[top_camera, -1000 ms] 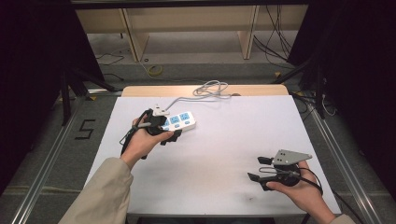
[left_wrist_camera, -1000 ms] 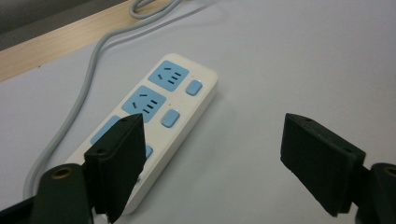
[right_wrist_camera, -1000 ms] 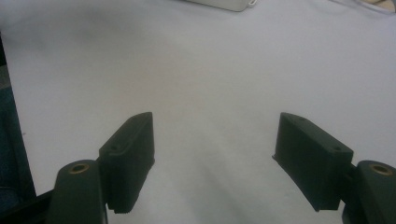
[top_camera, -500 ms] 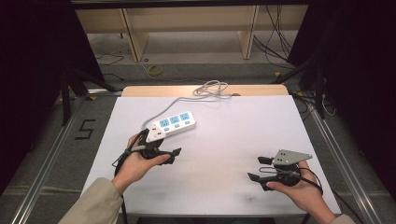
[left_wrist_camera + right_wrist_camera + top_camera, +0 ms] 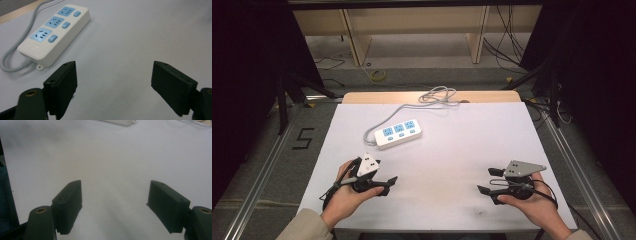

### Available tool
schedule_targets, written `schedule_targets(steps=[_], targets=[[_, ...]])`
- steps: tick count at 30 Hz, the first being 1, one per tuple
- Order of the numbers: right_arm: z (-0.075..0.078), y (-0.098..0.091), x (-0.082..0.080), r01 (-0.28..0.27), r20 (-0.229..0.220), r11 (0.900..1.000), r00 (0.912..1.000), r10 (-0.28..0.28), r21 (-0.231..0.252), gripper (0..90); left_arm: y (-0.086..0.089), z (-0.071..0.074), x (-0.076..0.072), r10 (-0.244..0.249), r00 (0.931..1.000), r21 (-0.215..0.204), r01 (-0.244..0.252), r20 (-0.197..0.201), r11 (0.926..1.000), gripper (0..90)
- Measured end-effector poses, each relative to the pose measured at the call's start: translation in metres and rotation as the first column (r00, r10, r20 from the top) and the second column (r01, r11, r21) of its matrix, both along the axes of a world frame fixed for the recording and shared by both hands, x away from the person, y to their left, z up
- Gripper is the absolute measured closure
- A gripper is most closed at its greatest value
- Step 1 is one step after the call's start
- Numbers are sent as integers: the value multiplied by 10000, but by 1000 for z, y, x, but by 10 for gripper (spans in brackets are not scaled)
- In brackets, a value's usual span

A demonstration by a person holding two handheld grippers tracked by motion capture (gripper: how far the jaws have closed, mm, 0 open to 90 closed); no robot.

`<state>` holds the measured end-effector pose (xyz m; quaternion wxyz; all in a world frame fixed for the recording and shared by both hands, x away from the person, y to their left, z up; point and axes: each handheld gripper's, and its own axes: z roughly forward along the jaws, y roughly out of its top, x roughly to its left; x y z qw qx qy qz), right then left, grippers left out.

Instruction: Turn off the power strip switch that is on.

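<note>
High view: power strip lies toward the tabletop's far-left part, untouched; left gripper and right gripper rest near the near edge, both spread, empty; likely best approached squarely across the strip's narrow sides.

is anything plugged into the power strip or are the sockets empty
Empty. All three blue sockets on the power strip are bare in the left gripper view, no plugs in them; its own grey cord trails toward the table's far edge.
</note>
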<state>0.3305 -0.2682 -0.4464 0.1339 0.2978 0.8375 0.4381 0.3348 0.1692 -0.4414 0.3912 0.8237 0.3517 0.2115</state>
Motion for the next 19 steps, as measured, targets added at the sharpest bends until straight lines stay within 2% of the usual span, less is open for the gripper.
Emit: schedule_targets(steps=[3, 7, 9, 12, 19], targets=[[0, 0, 0, -13, 17, 10000, 10000, 13, -4, 280, 5, -4, -8, 88, 9999, 16, -88, -96, 10000, 206], [0, -1, -1, -16, 29, 10000, 10000, 16, 0, 280, 13, -6, -14, 102, 9999, 256, -98, -137, 9996, 204], [0, -1, -1, -21, 42, 10000, 10000, 21, -8, 280, 15, -5, -16, 142, 9999, 268, -141, -29, 9995, 203], [1, -2, -1, -7, 28, 10000, 10000, 7, -2, 280, 17, -5, -16, 224, 9997, 292, -226, 43, 9993, 203], [1, -3, -1, 34, 47, 10000, 10000, -34, -5, 279, 14, -6, -14, 87, 10000, 351, -86, -32, 9993, 203]])
